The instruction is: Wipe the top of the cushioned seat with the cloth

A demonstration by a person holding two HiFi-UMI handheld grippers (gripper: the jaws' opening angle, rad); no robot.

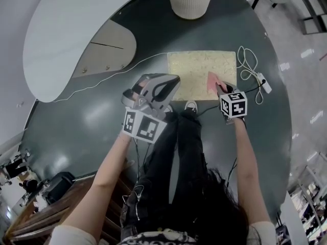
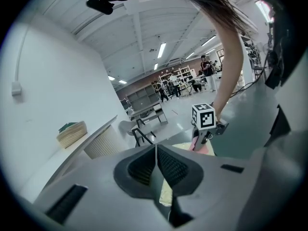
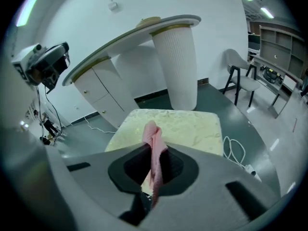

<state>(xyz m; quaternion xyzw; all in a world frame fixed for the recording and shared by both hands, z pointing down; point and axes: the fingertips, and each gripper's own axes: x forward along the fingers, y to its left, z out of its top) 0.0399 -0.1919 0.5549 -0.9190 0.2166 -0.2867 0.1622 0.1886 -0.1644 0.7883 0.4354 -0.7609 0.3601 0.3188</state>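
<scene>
Up close, right gripper (image 3: 153, 170) clamps cloth (image 3: 153, 137).

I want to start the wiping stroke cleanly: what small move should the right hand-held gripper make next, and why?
Probably lower the right hand-held gripper so the pink cloth pinched in its jaws presses onto the cushioned seat. The cloth sits over the seat's near edge and does not look pressed flat against the top. The left hand-held gripper is shut and empty.
</scene>
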